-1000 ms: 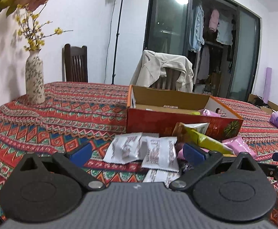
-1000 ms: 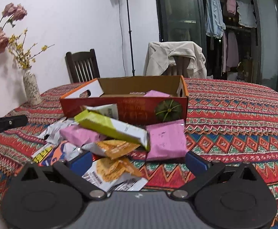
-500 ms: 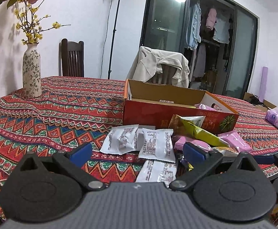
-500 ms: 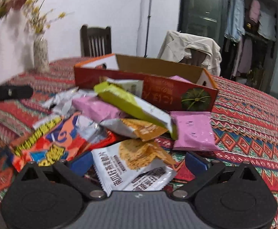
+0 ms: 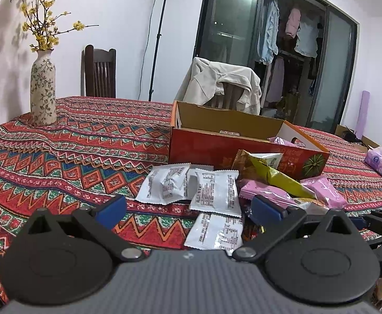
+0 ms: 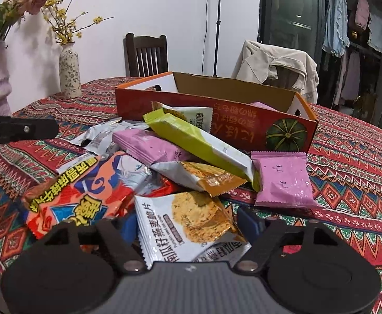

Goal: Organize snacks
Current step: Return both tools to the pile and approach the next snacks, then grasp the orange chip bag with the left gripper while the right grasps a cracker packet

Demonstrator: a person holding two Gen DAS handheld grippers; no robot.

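The left gripper (image 5: pixel 188 208) hung low over the desk (image 5: pixel 86 157), jaws wide apart, nothing between them. Just ahead of it lay three white packets (image 5: pixel 214 189), flat on the patterned cloth, two side by side and a third nearer the gripper.

Over on the other side, the right gripper (image 6: pixel 188 225) sat at the near edge of the snack pile, jaws also apart. A white oat-crisp packet (image 6: pixel 191 225) lay right between its fingers; whether the pads actually touched it I couldn't tell from here, but they weren't closed on it.

The pile itself was heaped against the front wall of the red box (image 6: pixel 233 120). A long green packet (image 6: pixel 198 144) slanted across the top, resting on a pink bar (image 6: pixel 149 146) and a brown-edged packet (image 6: pixel 206 178). A square pink packet (image 6: pixel 282 180) lay flat to the right, just beside the box's pumpkin picture. A big orange bag (image 6: pixel 86 183) sprawled on the left of the heap, and crumpled silver wrappers (image 6: pixel 99 136) sat behind it.

Inside the box, one pink packet (image 5: pixel 282 141) showed above the rim at the right end; the rest of the interior looked like bare cardboard.

A flowered vase (image 5: pixel 43 89) stood at the desk's far left corner, well apart from the snacks. Behind the box a beige jacket (image 5: pixel 222 86) draped over a chair.
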